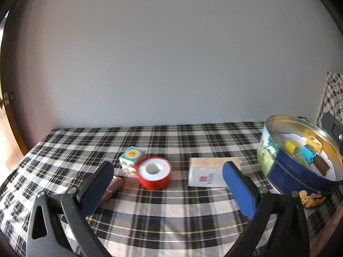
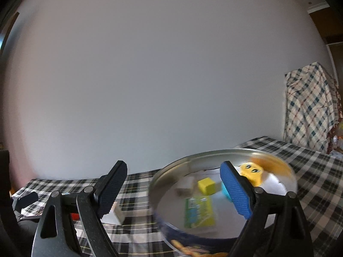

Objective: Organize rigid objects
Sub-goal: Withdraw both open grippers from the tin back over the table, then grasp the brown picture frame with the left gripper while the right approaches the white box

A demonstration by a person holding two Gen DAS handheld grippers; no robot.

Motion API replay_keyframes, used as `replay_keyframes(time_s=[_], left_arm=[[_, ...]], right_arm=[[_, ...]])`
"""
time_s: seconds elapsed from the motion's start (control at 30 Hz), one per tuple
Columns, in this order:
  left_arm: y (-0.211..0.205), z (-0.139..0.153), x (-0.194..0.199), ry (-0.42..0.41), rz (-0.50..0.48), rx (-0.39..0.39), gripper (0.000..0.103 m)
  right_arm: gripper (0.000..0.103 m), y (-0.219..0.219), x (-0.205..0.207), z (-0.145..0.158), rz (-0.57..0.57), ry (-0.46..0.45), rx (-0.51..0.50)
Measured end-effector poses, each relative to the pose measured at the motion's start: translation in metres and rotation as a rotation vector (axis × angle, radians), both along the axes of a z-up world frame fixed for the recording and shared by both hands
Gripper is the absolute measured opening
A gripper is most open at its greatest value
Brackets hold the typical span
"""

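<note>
A counter with a black and white check cloth stands against a plain white wall. The round tin sits by the right edge, open side up, tilted. A red tape roll lies flat mid-counter, hole up. Both tools, left tool and right tool, gape wide, holding nothing.

Black-and-white plaid tablecloth, red-and-white tape roll, navy blue tin, yellow cube.
</note>
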State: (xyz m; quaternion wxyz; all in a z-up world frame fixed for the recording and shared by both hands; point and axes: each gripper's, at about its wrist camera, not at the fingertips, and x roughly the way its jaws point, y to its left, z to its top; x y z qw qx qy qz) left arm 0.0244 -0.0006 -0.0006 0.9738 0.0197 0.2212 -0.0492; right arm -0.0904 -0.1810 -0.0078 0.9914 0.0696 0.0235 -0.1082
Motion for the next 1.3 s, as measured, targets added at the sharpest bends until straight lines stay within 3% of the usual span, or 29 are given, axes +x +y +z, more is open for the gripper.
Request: replay_keyframes(time_s=[0.3, 0.6, 1.03, 1.3], left_arm=[[0.04, -0.003, 0.016, 0.043, 0.039, -0.001, 0.102], [0.091, -0.014, 0.04, 0.161, 0.065, 0.002, 0.102], [0.119, -0.033, 0.061, 0.309, 0.012, 0.027, 0.102], [0.117, -0.046, 0.077, 0.394, 0.004, 0.038, 0.102]], right_arm=[[0.09, 0.038, 0.021, -0.004, 0.081, 0.064, -0.001], [0.09, 0.08, 0.046, -0.009, 0.136, 0.191, -0.115], [0.09, 0.097, 0.095, -0.025, 0.262, 0.419, -0.057], [0.09, 0.093, 0.123, -0.018, 0.373, 0.412, -0.102]])
